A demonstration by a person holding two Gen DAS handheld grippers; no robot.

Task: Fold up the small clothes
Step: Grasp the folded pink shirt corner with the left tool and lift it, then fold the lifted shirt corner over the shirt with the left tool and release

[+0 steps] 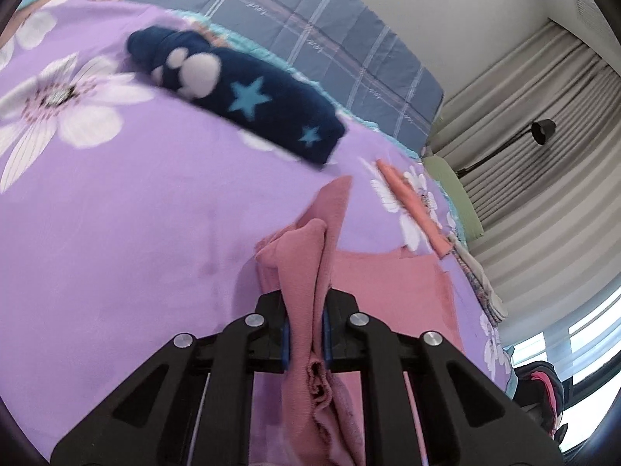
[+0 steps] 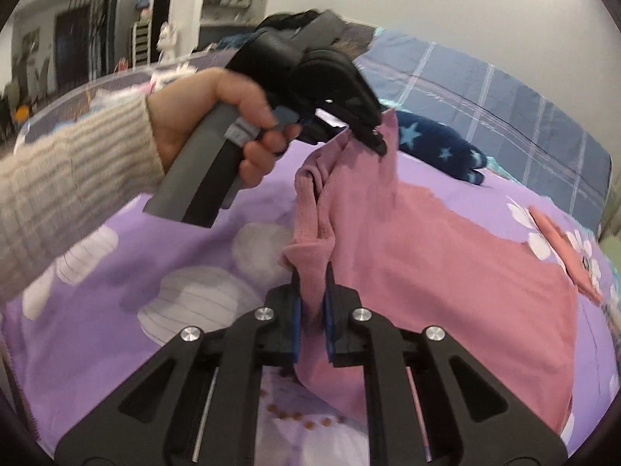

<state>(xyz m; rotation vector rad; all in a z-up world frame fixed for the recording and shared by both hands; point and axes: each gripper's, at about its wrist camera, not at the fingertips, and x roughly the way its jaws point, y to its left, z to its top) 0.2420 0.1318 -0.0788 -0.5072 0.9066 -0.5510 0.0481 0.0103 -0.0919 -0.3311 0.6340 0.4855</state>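
Note:
A pink garment (image 2: 446,256) lies partly spread on the purple flowered bedsheet (image 2: 186,240). My right gripper (image 2: 312,303) is shut on a bunched edge of it, the cloth squeezed between the blue pads. My left gripper (image 1: 304,326) is shut on another bunched part of the same pink garment (image 1: 310,256) and lifts it off the sheet. In the right wrist view the left gripper (image 2: 372,136), held by a hand in a beige knit sleeve, hangs above with the pink cloth pinched at its tips.
A folded navy garment (image 1: 248,101) with blue stars and a white paw print lies farther back on the bed. A small orange-pink piece (image 1: 411,202) lies to the right. A blue plaid quilt (image 1: 330,39) edges the far side. Curtains and a black lamp (image 1: 543,132) stand at right.

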